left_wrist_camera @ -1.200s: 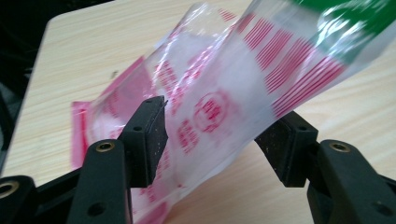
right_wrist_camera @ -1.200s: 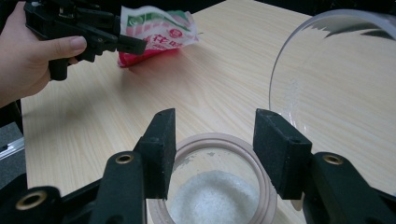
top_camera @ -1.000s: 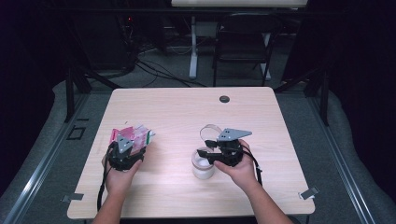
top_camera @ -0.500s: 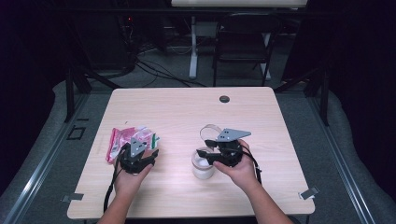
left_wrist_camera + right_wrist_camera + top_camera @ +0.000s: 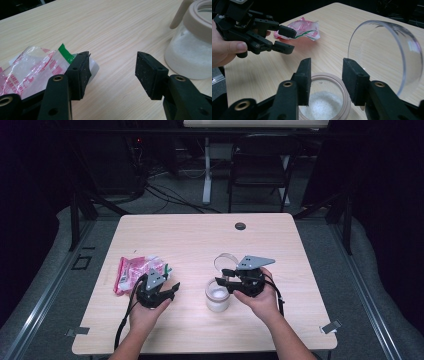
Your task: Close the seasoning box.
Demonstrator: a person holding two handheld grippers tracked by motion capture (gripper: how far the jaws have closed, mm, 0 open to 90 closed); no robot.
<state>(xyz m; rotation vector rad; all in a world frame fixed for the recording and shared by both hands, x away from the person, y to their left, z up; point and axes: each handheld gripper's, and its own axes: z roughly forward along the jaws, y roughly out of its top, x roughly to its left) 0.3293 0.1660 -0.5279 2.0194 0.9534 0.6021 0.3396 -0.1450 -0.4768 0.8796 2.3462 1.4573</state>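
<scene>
Two grippers in our hands, both low over the table (image 5: 200,240). Nearest us, the left gripper (image 5: 169,289) has its jaws standing apart with nothing between them; in the left gripper view one jaw sits just in front of the sachet pack's corner, and we can't tell whether it touches. The right gripper (image 5: 223,275) hangs above the jar (image 5: 218,296), jaws at a medium gap, just been closing, with nothing between the pads; in the right gripper view they sit over the jar's open mouth. The jar stands upright between the two hands, near the table's front middle, with white powder (image 5: 322,105) inside. Its clear lid (image 5: 226,261) is flipped up behind the rim. Farther left, the pink-and-white sachet pack (image 5: 131,271) lies flat behind the left gripper. At the far edge there's a dark round grommet (image 5: 240,226).
</scene>
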